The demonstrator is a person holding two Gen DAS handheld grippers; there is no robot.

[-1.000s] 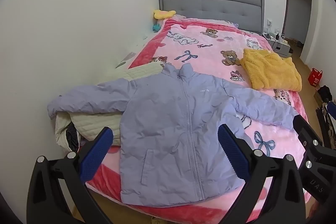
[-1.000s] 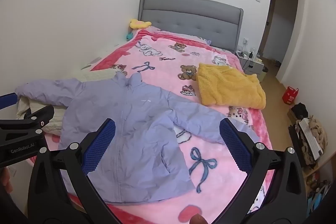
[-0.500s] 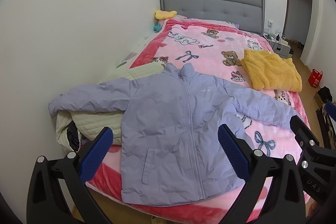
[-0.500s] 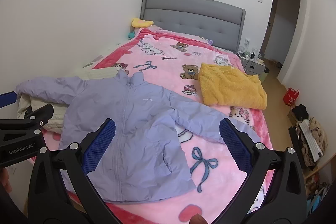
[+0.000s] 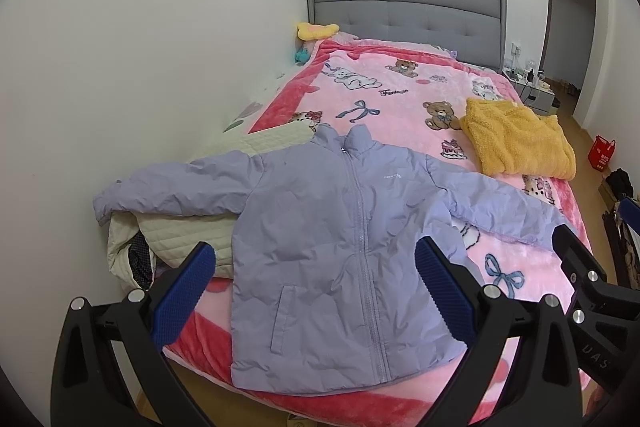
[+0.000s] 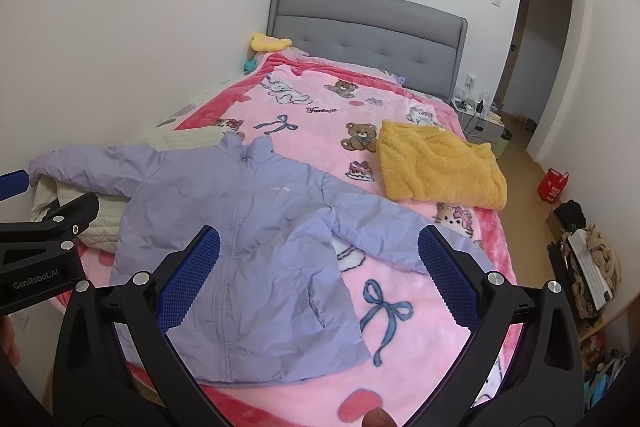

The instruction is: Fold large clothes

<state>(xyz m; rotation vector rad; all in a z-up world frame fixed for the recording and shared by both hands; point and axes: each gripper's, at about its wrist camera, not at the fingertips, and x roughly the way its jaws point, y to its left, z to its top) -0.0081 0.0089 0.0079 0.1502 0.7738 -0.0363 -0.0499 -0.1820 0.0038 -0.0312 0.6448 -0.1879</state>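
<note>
Lilac jacket [image 5: 340, 247] flat on pink cartoon blanket [image 5: 400, 95] — grey headboard [image 5: 404, 7] behind, both claws [image 5: 316, 283] [image 6: 320, 279] spread, empty

The left gripper [image 6: 52, 227], seen at the edge of the right wrist view, carries "GenRobot.AI" in pale letters on its black body, and the right gripper [image 5: 592, 267], seen in the left wrist view, shows the letters "UAS" on its black frame. The pink blanket [image 6: 420, 291] has a cursive word reading roughly "Fantastic" printed near the bunny and bear. The jacket [image 6: 240, 247] bears a small white chest logo too small to read, and the white marks on the red bag [image 6: 554, 187] by the wall are likewise illegible.
</note>
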